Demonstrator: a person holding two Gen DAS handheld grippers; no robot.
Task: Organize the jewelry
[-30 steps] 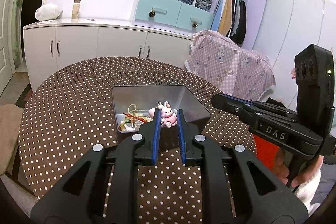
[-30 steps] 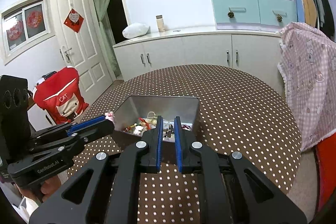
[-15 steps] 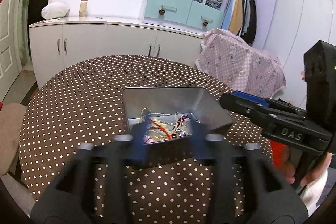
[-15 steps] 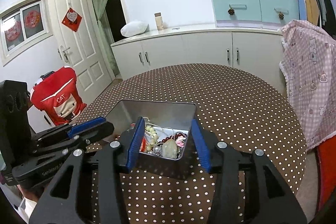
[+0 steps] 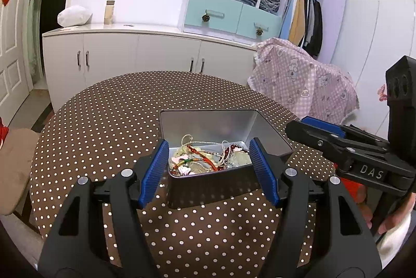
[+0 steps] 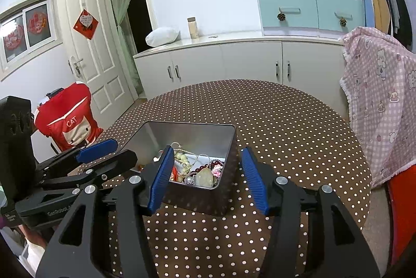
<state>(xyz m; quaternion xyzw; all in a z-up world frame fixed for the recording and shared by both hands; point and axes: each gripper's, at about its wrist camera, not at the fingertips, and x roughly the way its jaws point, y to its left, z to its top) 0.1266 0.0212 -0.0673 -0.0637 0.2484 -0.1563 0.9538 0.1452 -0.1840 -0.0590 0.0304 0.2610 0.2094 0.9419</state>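
jewelry (image 5: 208, 158) in tin (image 5: 270, 133), tin on table (image 5: 109, 116)

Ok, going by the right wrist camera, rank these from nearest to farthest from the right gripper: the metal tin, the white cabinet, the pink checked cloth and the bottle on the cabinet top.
1. Metal tin, just ahead of the right gripper, on the dotted table.
2. Pink checked cloth, off to the right beside the table.
3. White cabinet, behind the table.
4. Bottle, on the cabinet top near the back wall.

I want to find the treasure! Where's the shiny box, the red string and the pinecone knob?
shiny box (image 5: 270, 133), left wrist view, right inner wall.
red string (image 5: 205, 160), left wrist view, middle of the strand.
pinecone knob (image 6: 281, 16), right wrist view, the cone itself.
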